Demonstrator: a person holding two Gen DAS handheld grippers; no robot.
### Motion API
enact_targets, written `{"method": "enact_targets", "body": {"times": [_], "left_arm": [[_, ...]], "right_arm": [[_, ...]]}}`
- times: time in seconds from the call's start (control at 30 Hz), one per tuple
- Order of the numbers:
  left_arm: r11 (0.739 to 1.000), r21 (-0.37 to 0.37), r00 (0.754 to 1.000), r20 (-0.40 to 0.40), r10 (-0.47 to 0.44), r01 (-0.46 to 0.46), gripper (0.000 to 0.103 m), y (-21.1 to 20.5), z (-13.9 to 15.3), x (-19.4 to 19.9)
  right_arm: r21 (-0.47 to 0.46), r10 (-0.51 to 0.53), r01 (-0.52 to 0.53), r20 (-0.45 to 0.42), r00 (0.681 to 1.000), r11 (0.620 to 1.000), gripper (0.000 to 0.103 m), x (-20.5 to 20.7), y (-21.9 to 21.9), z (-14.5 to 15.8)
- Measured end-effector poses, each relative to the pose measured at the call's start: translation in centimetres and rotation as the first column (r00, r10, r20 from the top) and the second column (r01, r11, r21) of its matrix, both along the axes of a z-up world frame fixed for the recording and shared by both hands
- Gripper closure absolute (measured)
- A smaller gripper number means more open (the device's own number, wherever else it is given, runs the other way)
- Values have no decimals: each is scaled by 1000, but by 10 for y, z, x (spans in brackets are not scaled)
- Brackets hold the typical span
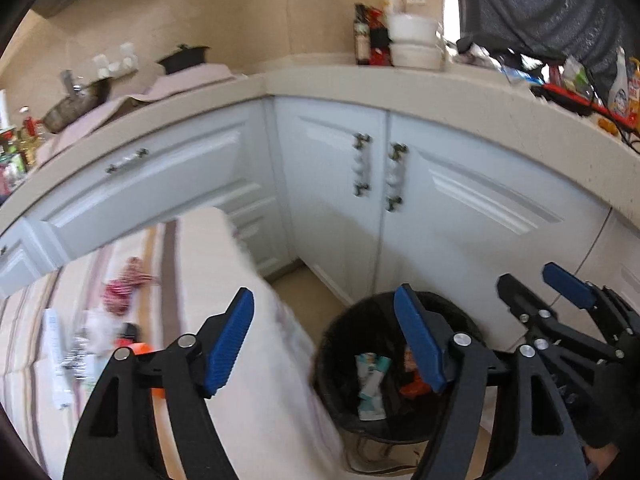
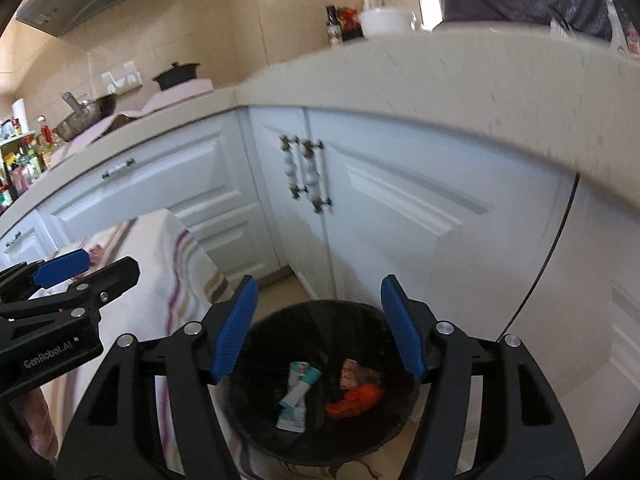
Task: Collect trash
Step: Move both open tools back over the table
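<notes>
A black trash bin [image 1: 340, 360] [image 2: 320, 320] stands on the floor by the cabinet corner. Inside it lie a teal-and-white wrapper [image 1: 370, 384] [image 2: 296, 396], a crumpled orange wrapper [image 1: 412, 390] [image 2: 356, 400] and a brownish scrap [image 2: 352, 374]. My left gripper [image 1: 322, 300] [image 2: 108, 264] is open and empty, over the table edge and the bin's left rim. Open and empty too, my right gripper [image 2: 319, 286] [image 1: 528, 278] hangs right above the bin. More litter sits blurred on the striped tablecloth [image 1: 224, 280]: a red striped piece [image 1: 124, 284], white wrappers [image 1: 96, 328] and something orange [image 1: 140, 348].
White cabinet doors [image 1: 440, 220] and a beige countertop [image 1: 320, 84] wrap behind the bin. Stacked white bowls [image 1: 412, 36] and bottles stand on the counter. A person's dark garment [image 1: 540, 0] fills the top right. The cloth-covered table [image 2: 160, 264] is left of the bin.
</notes>
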State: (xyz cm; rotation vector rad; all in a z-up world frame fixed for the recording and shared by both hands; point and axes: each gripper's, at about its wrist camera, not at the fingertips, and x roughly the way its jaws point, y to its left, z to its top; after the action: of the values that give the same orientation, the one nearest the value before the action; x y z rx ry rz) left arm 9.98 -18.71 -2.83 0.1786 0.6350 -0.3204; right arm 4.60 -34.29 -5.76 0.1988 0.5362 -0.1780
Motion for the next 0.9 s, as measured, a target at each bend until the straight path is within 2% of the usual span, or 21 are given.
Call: {"method": "enact_targets", "body": {"times": [0.23,0.43,0.67,0.9], "left_arm": [[994,-28,992,56,110,-109,27,62,23,-12],[977,-41,973,97,211,-208,25,117,33,-24],[943,-43,934,132,333,-330,24,175,34,-38],[902,-41,894,124,431,-429,24,224,24,-42]], "right_arm": [[-14,83,-82,57,995,997,40,-8,51,30],[-28,163,-161,76,984,987,40,-11,98,43],[-52,249,-246,82,965,968,40,-11,146,49],[-70,319,-315,60,946,947,40,-4,185,42]]}}
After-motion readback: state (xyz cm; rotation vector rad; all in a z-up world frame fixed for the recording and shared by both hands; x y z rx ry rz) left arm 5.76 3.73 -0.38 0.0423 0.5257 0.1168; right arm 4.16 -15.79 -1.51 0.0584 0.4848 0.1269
